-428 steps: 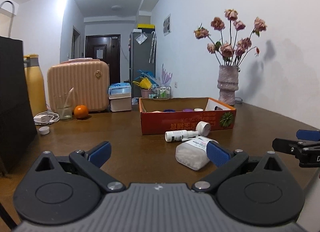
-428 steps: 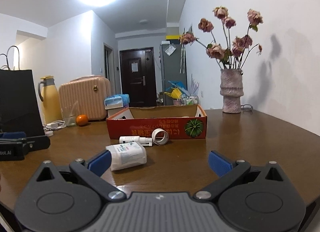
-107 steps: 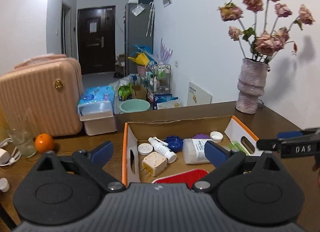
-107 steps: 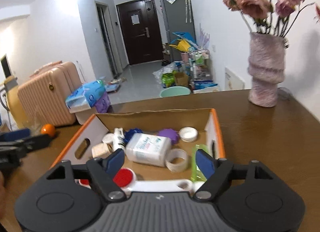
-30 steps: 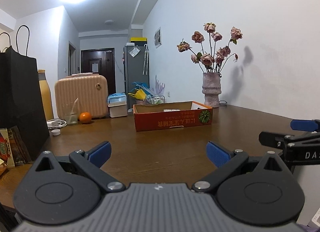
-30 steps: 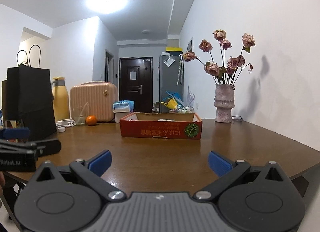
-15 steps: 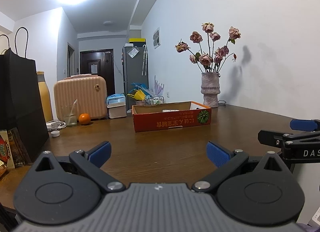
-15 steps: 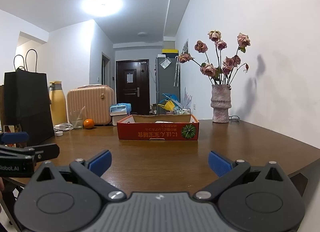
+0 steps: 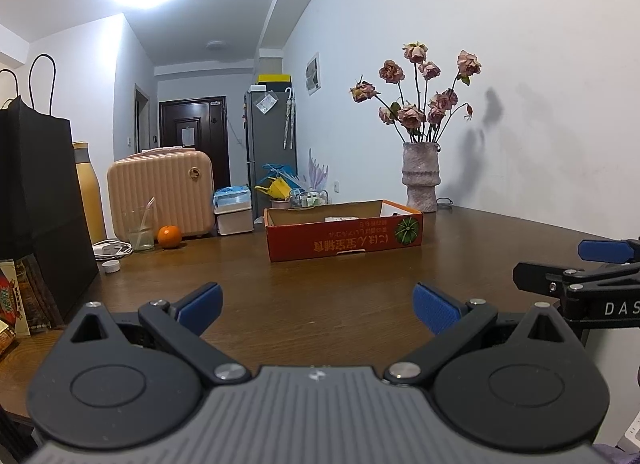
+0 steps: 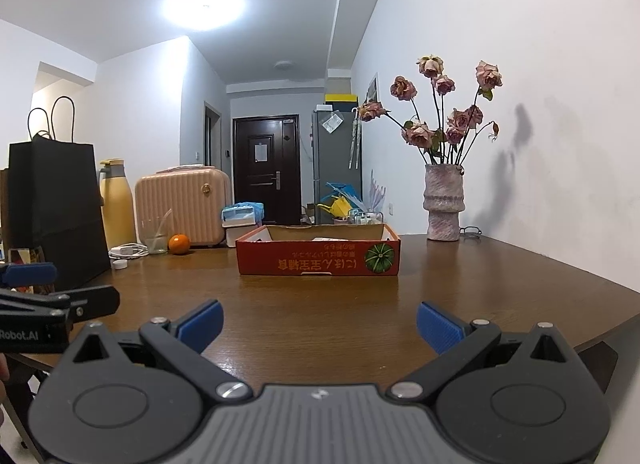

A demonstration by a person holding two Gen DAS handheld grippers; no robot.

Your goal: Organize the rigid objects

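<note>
A red cardboard box (image 9: 344, 240) (image 10: 318, 258) with a green melon print stands in the middle of the brown table (image 9: 320, 288) (image 10: 320, 304). Only a sliver of white items shows over its rim; the rest of its contents is hidden. My left gripper (image 9: 318, 306) hovers open and empty over the near table edge, well short of the box. My right gripper (image 10: 320, 324) is likewise open and empty, held back at the near edge. Each gripper appears at the side of the other's view.
A black paper bag (image 9: 36, 216), a yellow flask (image 10: 116, 208), a pink suitcase (image 9: 160, 192), a glass (image 9: 138, 228), an orange (image 9: 169, 235), a white charger cable (image 9: 112, 249) and a small white cap (image 9: 111, 266) sit at the left. A vase of dried roses (image 10: 444, 200) stands against the right wall.
Since 3.6 s ago both grippers have pulled back from above the box to the near table edge. In the last second the views barely shift.
</note>
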